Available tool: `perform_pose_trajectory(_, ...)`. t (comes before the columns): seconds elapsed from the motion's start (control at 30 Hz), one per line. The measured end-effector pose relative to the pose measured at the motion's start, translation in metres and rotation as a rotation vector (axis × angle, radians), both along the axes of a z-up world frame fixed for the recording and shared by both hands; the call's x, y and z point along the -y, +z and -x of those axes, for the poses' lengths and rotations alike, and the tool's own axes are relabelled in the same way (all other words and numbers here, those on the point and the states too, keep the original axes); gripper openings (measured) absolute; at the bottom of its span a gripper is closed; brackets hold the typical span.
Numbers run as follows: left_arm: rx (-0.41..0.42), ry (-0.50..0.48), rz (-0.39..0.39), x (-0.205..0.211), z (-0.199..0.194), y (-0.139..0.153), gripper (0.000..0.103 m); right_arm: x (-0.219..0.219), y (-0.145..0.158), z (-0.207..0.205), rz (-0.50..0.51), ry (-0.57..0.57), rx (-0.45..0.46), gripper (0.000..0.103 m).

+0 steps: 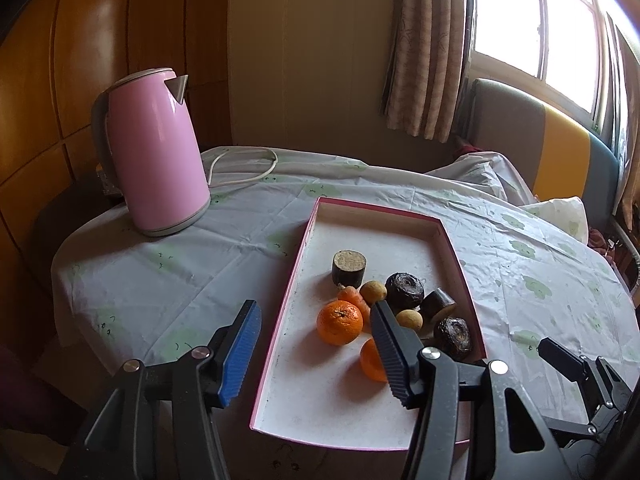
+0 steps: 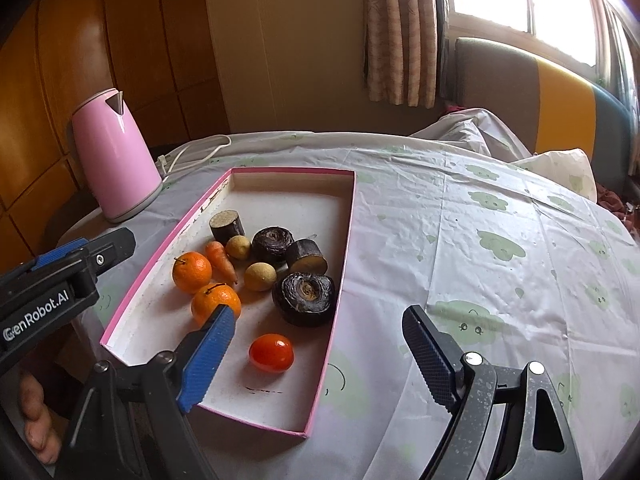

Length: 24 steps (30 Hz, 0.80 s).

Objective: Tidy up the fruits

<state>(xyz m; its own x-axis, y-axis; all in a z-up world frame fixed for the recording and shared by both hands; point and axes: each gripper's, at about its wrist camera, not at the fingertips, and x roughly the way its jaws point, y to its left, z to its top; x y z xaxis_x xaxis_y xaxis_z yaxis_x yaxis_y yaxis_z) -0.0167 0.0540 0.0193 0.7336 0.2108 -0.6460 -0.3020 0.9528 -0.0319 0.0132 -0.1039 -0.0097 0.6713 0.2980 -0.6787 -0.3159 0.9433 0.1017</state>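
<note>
- Left gripper (image 1: 316,354): jaws apart, empty, hovering over pink-rimmed tray (image 2: 340,264), near end.
- Fruit, left to right: two oranges (image 2: 192,272), carrot (image 2: 222,262), tomato (image 2: 271,353), dark cut pieces (image 2: 304,298), all inside tray.
- Right gripper (image 2: 316,360): jaws apart, empty, straddling tray's right wall.
- Handling: fruit already gathered; any pick, grip gently, tomato likely soft.

left gripper (image 1: 316,344): fingers spread, empty | right gripper (image 2: 320,356): fingers spread, empty

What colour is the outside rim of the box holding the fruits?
Pink; the box rim shows best in the right wrist view.
</note>
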Motion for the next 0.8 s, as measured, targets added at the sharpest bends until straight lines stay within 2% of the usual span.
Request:
perform_pose_trajectory(0.63, -0.007, -0.009, 0.016, -0.0033, -0.0001, -0.0016, 0.058, -0.0036, -0.0062, -0.0002, 0.017, 0.009, -0.021, 0.086)
perform_pose_trajectory(0.73, 0.026, -0.015, -0.008, -0.0018, 0.0022, 0.0008, 0.046, -0.0030, -0.0069, -0.0005, 0.021, 0.007, -0.020, 0.086)
perform_pose_trajectory(0.8, 0.035, -0.019, 0.007, -0.0030, 0.0024, 0.0020, 0.046, -0.0016, -0.0077, -0.0003, 0.022, 0.007, -0.020, 0.086)
